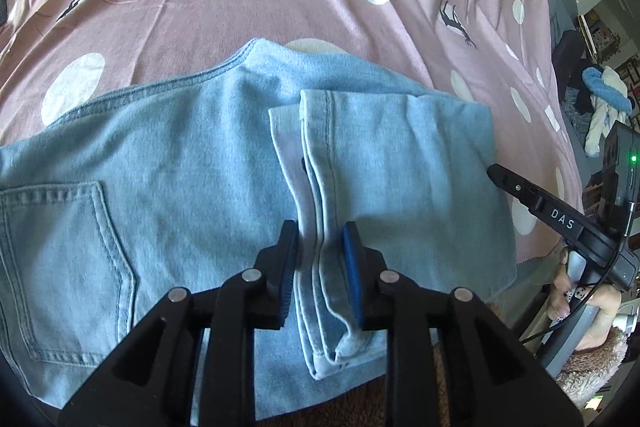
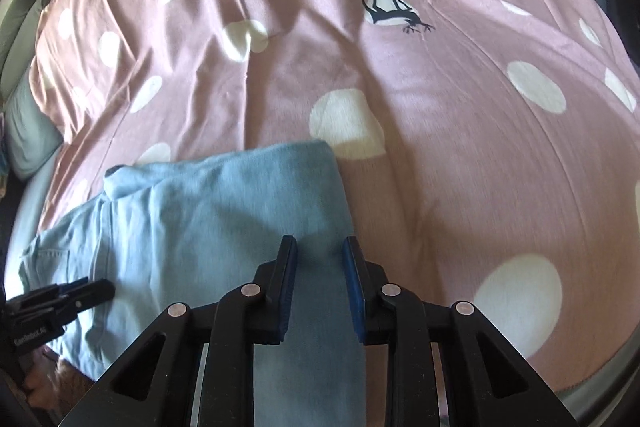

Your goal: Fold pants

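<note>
Where left view shows hems (image 1: pixel 316 227) between slack fingers (image 1: pixel 290 251) | right fingers (image 2: pixel 352 267) empty, apart.

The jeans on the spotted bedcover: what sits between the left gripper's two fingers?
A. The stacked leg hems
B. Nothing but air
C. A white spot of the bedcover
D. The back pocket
A: in the left wrist view the stacked leg hems of the jeans run up between the fingers of the left gripper, while the back pocket lies off to the side.
</note>
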Tool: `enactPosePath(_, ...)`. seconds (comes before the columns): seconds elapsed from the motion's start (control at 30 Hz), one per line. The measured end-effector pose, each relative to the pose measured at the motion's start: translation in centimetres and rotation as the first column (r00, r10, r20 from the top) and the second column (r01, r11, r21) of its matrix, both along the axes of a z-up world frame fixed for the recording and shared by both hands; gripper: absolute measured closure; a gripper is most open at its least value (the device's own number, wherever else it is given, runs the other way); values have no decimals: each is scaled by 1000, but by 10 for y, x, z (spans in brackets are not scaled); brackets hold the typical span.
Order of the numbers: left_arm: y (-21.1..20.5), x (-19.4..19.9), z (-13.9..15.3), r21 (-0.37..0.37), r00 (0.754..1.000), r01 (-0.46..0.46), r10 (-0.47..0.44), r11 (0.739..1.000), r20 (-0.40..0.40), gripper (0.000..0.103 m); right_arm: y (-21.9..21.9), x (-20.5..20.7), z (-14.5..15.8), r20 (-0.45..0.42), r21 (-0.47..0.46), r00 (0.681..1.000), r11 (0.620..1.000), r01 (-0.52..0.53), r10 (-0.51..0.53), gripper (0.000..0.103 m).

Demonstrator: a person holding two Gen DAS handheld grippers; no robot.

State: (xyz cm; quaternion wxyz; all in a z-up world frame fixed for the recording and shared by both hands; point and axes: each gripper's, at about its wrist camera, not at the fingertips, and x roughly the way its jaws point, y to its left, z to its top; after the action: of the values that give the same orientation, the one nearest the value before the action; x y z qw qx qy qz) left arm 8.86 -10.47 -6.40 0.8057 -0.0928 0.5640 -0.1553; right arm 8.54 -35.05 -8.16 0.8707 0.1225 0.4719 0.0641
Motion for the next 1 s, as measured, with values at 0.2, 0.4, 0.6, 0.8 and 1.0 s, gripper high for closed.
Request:
enactPosePath(0.2, -1, -16, 0, 16, 999, 12, -12, 1000, 30, 76, 1, -21, -4, 1, -29, 1000, 1000, -4, 4, 77)
enactPosePath(0.4, 1, -28, 0, 15, 1000, 17, -17, 1000, 24, 73, 2, -42, -9, -1, -50, 1000, 999, -4, 4, 77)
enactPosePath(0.6, 4, -39, 0, -2, 1000, 2, -1, 1000, 17, 73, 3, -55, -14, -13, -50, 1000, 999, -3, 2, 76)
enactPosePath(0.8, 7, -47, 0, -22, 1000, -16, 16, 1000, 1, 73, 4, -64, -17, -14, -59, 1000, 998, 7, -7, 73)
enactPosePath(1.0, 11, -55, -1, -41, 999, -35, 35, 999, -5, 72, -3, -68, -22, -22, -10, 1000, 1000, 16, -16, 71)
